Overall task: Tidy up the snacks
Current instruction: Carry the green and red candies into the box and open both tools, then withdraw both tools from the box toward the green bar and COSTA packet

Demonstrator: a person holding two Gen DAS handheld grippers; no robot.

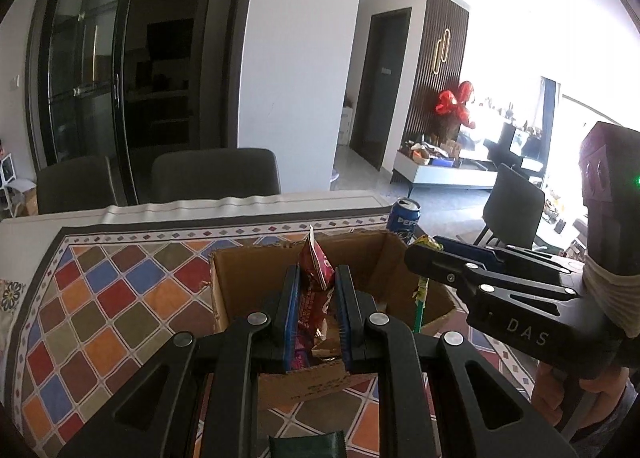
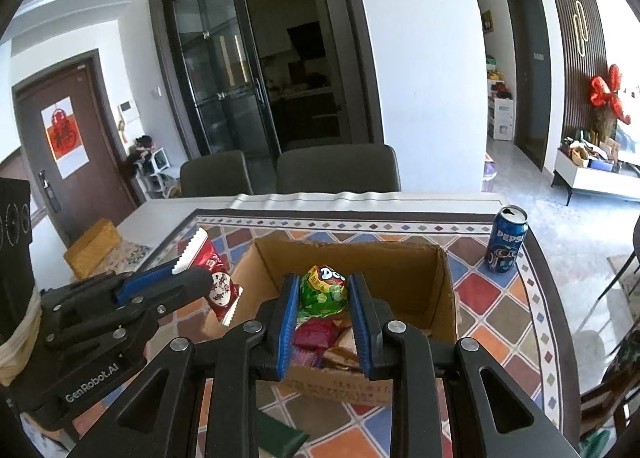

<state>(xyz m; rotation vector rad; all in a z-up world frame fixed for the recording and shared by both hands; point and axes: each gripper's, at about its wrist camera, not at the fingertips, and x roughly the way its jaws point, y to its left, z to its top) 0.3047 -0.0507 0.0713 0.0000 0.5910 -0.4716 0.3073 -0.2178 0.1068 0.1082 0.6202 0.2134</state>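
Grippers (image 1: 317,290) (image 2: 325,300) clamp red packet (image 1: 316,266); green packet (image 2: 323,290).

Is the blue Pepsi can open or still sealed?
Open. In the right wrist view, the Pepsi can stands upright on the tablecloth and its top shows a dark mouth hole.

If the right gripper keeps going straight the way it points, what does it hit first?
Probably the far inner wall of the open brown cardboard box; the right gripper holds a green snack bag above it. Depth is unclear.
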